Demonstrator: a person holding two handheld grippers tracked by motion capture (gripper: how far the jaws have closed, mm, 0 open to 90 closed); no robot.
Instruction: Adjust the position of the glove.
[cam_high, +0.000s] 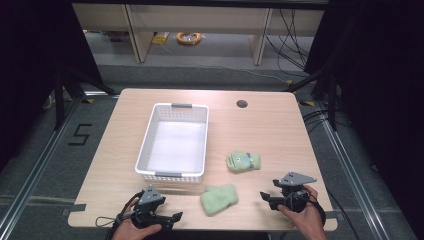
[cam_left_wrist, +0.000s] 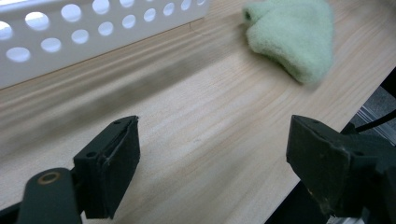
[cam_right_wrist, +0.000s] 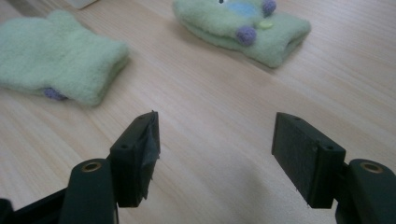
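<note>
We hold the left tool low over the near-left edge of the wooden surface, jaws wide apart w/ nothing btwn them. In the left gripper view its jaws frame bare wood; the right jaw hangs past the surface edge, and its lower part is cut off by the frame.

Right tool sits near the near-right edge, also wide open and empty. In the right gripper view only bare wood lies btwn the jaws.

Two green mittens lie apart on the surface. The plain-side mitten is btwn the two tools, just in front of the white basket; we can't tell if it touches the basket's near wall. In the left gripper view it's blurred and its top is cut off. In the right gripper view its left end runs out of frame, and a small purple bit peeks from under its near edge, too small to identify.

The patterned mitten lies right of the basket, further from us, well apart from both tools. In the right gripper view its top is cropped; we see purple dots, a blue patch, a yellow spot, details soft.

Basket interior looks washed out by glare; in the left gripper view we see its perforated wall, blurred.
</note>
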